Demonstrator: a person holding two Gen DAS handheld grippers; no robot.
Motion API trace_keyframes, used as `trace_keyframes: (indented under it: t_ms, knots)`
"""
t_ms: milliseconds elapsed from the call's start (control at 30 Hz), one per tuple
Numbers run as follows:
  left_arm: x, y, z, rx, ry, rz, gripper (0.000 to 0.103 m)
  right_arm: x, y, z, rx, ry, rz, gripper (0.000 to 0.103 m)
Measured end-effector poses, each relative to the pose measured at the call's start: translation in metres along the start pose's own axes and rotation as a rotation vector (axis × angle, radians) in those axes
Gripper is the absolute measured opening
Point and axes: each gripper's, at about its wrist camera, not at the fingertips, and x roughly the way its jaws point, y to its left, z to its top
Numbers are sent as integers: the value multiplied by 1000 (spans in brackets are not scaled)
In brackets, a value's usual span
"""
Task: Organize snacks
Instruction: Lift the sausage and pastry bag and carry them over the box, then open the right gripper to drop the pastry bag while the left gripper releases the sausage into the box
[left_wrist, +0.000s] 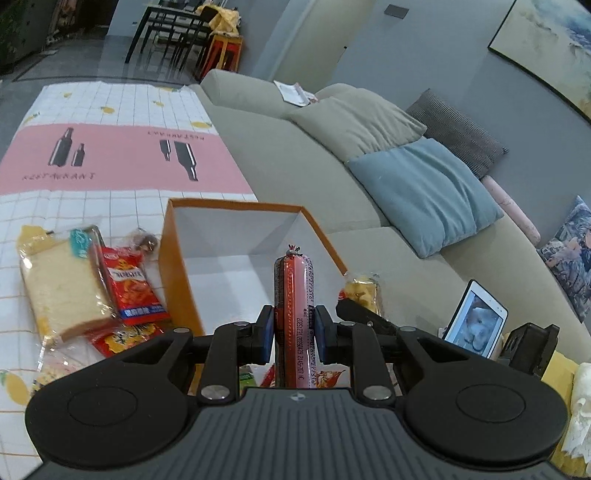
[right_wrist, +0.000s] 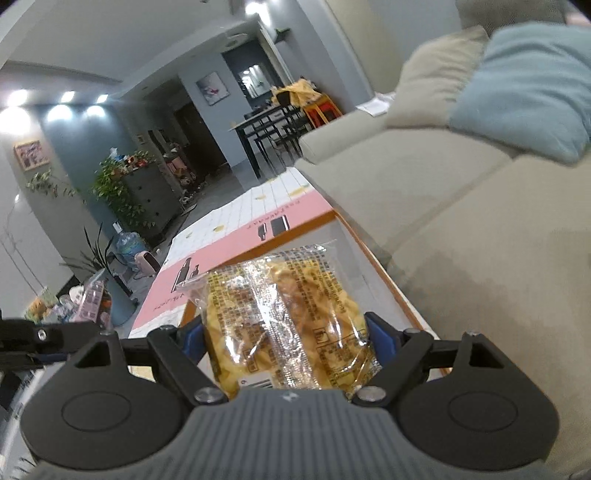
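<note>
Glossy plastic wraps the sausage (left_wrist: 293, 295) and yellow snack pack (right_wrist: 284, 321); the box (left_wrist: 177, 266) is matt orange card; the sofa (left_wrist: 295, 166) is woven cloth.

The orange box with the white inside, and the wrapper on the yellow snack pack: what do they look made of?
The open orange box with white inside looks like stiff cardboard or paperboard: thin, straight walls, sharp folded corners, matte finish. The clear wrapper of the yellow snack pack seems thin plastic film: the yellow contents show through, it glints, creases, and carries printed text.

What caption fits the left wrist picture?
Left gripper carrying a pink plastic-wrapped sausage stick toward the open orange cardboard box.
</note>
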Motion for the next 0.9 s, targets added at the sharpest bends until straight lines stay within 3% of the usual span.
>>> trace_keyframes:
  t_ms: [133, 400, 600, 733, 900]
  knots:
    - [1, 5, -9, -14, -6, 13, 25, 11, -13, 2, 75, 42, 22, 82]
    - [4, 21, -14, -54, 7, 12, 25, 20, 8, -3, -56, 41, -27, 82]
    - [-2, 24, -15, -45, -4, 20, 25, 46, 35, -16, -238, 121, -206, 82]
    - [-1, 26, -15, -44, 0, 12, 25, 50, 46, -22, -349, 112, -306, 82]
    - [0, 22, -17, -27, -4, 22, 25, 49, 52, -29, -500, 119, -500, 82]
